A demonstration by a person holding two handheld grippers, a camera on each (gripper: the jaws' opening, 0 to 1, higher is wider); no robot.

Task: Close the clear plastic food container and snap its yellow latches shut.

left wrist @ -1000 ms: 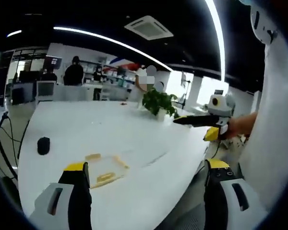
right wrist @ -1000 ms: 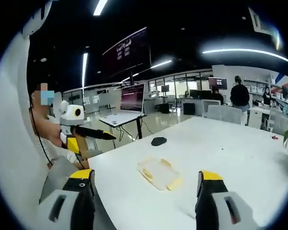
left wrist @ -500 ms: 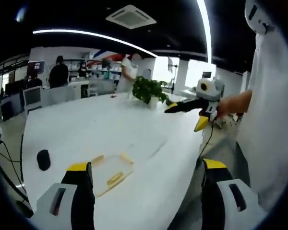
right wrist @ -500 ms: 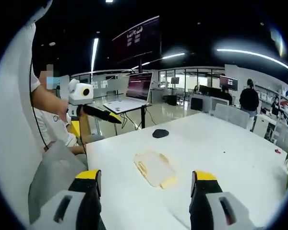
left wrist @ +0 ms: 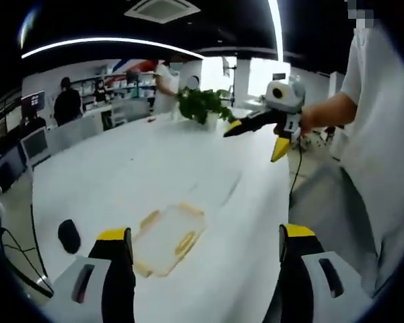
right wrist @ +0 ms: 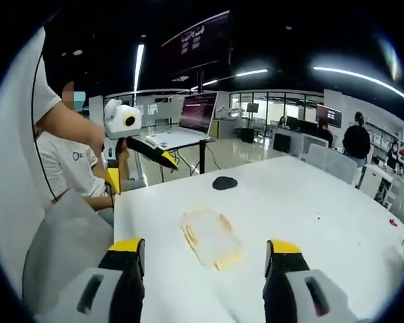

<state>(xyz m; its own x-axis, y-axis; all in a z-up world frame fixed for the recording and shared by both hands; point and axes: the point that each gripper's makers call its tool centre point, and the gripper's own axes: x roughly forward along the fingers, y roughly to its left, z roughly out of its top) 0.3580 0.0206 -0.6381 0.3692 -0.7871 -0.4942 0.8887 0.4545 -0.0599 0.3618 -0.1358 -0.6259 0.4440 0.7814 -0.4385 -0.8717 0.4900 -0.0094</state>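
Note:
A clear plastic food container (left wrist: 167, 237) with yellow latches lies flat on the white table (left wrist: 121, 175); the same container (right wrist: 207, 237) shows in the right gripper view, ahead of the jaws. My left gripper (left wrist: 205, 262) is held open above the table's near edge, the container just beyond its left jaw. My right gripper (right wrist: 203, 266) is open too, close behind the container, nothing between its jaws. The right gripper (left wrist: 259, 129) also shows held up in a hand in the left gripper view, and the left gripper (right wrist: 145, 149) likewise in the right gripper view.
A black mouse-like object (left wrist: 69, 235) lies on the table near the container, also seen as the dark object (right wrist: 223, 182). A potted plant (left wrist: 203, 104) stands at the far end. A person in white stands beside the table (right wrist: 310, 222). Desks, monitors and people fill the background.
Both cameras have come closer and tilted down toward the container, which now looks larger and nearer the jaws. The container has not moved on the table.

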